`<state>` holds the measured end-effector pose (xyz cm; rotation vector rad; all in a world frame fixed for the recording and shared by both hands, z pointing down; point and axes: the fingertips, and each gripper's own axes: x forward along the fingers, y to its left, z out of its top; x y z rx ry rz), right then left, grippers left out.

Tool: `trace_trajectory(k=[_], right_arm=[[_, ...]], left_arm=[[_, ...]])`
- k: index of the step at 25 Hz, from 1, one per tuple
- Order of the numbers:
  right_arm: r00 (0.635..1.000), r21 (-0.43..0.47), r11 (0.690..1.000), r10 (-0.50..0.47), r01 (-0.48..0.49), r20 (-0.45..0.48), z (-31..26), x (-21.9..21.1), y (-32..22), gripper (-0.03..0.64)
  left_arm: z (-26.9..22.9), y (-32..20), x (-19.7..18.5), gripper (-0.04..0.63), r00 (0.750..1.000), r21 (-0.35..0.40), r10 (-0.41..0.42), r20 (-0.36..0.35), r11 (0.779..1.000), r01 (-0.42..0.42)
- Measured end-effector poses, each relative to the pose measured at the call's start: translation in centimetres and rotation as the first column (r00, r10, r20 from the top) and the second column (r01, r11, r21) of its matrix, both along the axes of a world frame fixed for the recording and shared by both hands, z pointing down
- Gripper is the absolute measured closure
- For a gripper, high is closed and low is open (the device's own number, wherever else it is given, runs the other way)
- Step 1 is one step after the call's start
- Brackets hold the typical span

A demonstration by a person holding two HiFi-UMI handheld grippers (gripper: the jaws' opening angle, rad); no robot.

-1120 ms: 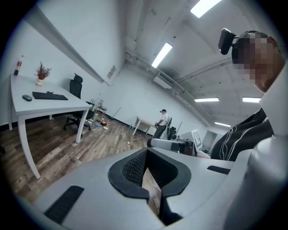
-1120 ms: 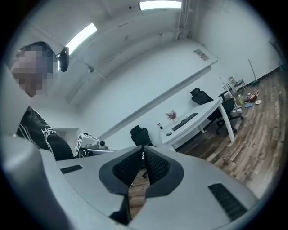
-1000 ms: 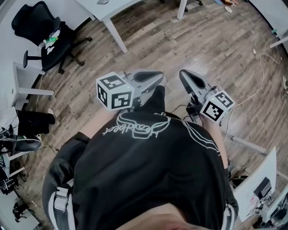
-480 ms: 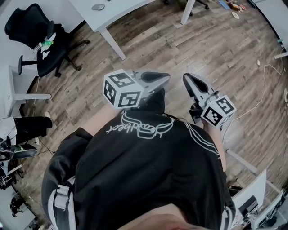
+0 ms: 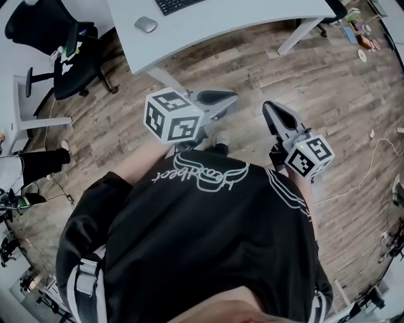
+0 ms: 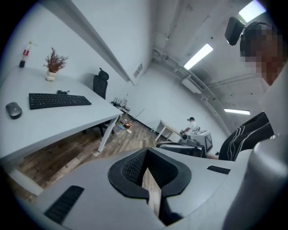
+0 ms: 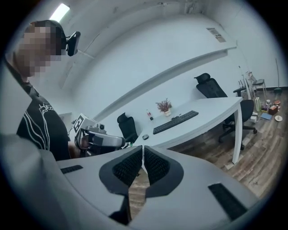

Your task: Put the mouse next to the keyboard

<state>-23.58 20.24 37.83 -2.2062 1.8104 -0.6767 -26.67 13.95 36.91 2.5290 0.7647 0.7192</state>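
The job looks not started. The left tongs (image 5: 221, 99) and right tongs (image 5: 276, 115) are closed and empty. The mouse (image 5: 145, 24) waits on the white counter (image 5: 252, 16) at eleven o'clock, apart from the keyboard (image 5: 178, 4).

Bright ceiling lights (image 6: 198, 55), fisheye-warped edges, perhaps slightly soft

Wood-plank floor (image 5: 284, 82). White desk (image 5: 252, 16) along top edge. Black office chair (image 5: 38, 25) upper left. Ceiling strip lights (image 6: 198, 56) lit.
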Motion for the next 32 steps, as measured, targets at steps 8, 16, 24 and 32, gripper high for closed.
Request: trace_trajectory(k=[8,16,24,32], right_arm=[[0.991,0.03,0.992,-0.126,0.125,0.043,0.3,8.4,-7.3,0.6],[0.913,0.056,0.912,-0.408,0.406,0.031,0.6,17.4,-19.4,0.6],[0.747,0.032,0.748,-0.664,0.663,0.029,-0.1,25.5,-31.2,0.6],[0.613,0.003,0.615,-0.787,0.789,0.077,2.0,30.1,-37.1,0.6]], left_arm=[[0.1,-7.4,8.4,0.589,0.986,0.028,-0.169,0.013,0.985,0.168],[0.7,-18.0,14.5,0.589,0.886,0.04,-0.464,0.013,0.885,0.463],[1.1,-27.4,21.2,0.589,0.679,0.046,-0.731,0.068,0.682,0.73],[2.0,-33.7,24.5,0.589,0.478,0.042,-0.874,0.085,0.483,0.875]])
